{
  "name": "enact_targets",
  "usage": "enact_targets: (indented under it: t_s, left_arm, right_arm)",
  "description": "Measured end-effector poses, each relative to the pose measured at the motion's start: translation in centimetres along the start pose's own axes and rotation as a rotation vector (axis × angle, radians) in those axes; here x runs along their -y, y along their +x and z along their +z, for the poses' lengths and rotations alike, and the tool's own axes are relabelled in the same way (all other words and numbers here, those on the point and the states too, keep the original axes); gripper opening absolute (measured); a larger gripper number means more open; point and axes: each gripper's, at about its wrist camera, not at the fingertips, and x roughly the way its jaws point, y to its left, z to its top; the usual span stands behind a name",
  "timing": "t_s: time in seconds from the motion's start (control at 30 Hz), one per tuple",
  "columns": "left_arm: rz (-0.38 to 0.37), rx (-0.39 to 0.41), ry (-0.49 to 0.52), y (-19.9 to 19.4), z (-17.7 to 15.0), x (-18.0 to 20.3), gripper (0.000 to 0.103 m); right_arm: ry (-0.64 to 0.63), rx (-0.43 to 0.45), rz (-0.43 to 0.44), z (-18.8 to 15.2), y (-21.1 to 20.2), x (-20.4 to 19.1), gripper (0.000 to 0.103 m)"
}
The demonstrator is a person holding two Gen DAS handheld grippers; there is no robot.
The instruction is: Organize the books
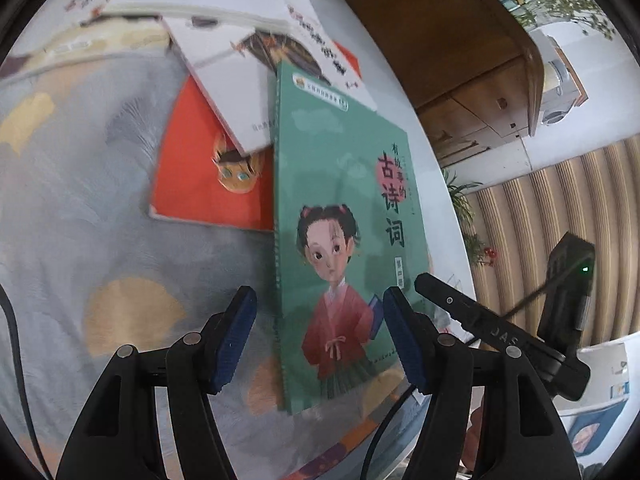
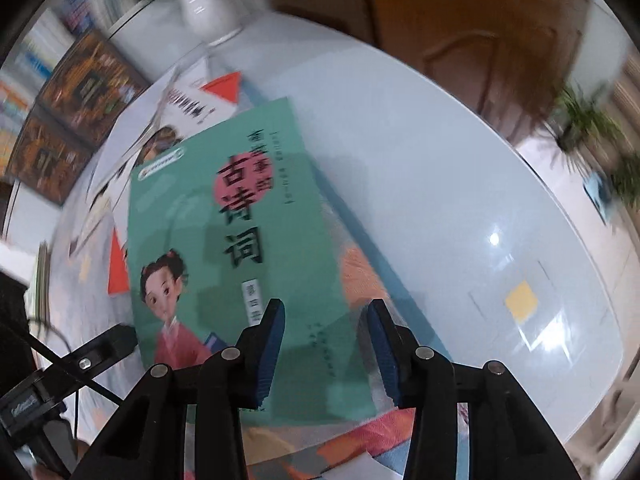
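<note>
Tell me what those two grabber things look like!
Both are black plastic. The left gripper and right gripper each have two jaws with ridged dark blue pads and round silver rivets. Thin black cables trail nearby. One shows a tiny green light.

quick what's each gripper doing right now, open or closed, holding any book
Left gripper: open, holding nothing, jaws spread over the green book.
Right gripper: open, holding nothing, above the same book.

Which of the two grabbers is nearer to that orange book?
Left. The left gripper hangs open over the green book, just beside the orange book; the right gripper sits over the green book's far edge.
</note>
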Motion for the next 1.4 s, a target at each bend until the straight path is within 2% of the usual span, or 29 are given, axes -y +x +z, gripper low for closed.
enact_targets:
  t_s: [0.07,0.13,0.27,0.4,0.47,0.6,0.7,0.87,1.0,1.17,1.3,1.4]
  left_arm:
    - [-0.018,0.002,0.001,0.2,-0.1,0.3,0.064]
    - [-0.001,0.025,0.011,-0.4,-0.4,0.5,0.064]
    - [-0.027,0.055,-0.008,-2.8,-1.7,-0.8,0.064]
    - [0.009,0.104,-0.064,-5.8,-3.9,-3.3,0.064]
    - [0.044,0.141,-0.106,-7.3,-4.9,-4.8,0.064]
    - [0.069,0.227,-0.229,-11.0,-6.7,-8.6,0.064]
    - [0.101,0.290,-0.325,-12.7,-7.2,-11.5,0.064]
    - [0.073,0.413,-0.509,-14.6,-7.6,-16.0,0.062]
    - [0.056,0.430,-0.548,-15.1,-8.7,-17.2,0.052]
    - [0.037,0.411,-0.541,-14.6,-9.9,-16.8,0.040]
    - [-0.021,0.430,-0.516,-15.1,-9.9,-15.3,0.040]
    - [-0.024,0.448,-0.481,-15.8,-9.4,-13.9,0.040]
  right_arm:
    - [-0.018,-0.017,0.031,0.0,-0.1,-0.2,0.044]
    - [-0.057,-0.037,0.045,-0.2,0.0,-0.9,0.044]
    - [-0.153,-0.072,0.092,-1.1,0.1,-3.4,0.044]
    - [-0.323,-0.101,0.128,-2.7,0.6,-8.1,0.044]
    - [-0.418,-0.128,0.153,-3.7,1.3,-11.0,0.044]
    - [-0.527,-0.165,0.217,-5.4,1.9,-15.0,0.044]
    - [-0.606,-0.146,0.252,-5.6,2.3,-18.8,0.044]
    - [-0.631,-0.139,0.259,-4.0,5.0,-23.1,0.044]
    - [-0.602,-0.189,0.282,-3.5,5.6,-22.7,0.044]
    - [-0.634,-0.220,0.300,-5.7,4.9,-20.6,0.043]
    - [-0.739,-0.185,0.244,-7.8,3.9,-20.0,0.043]
    - [-0.703,-0.203,0.274,-7.2,4.2,-19.6,0.043]
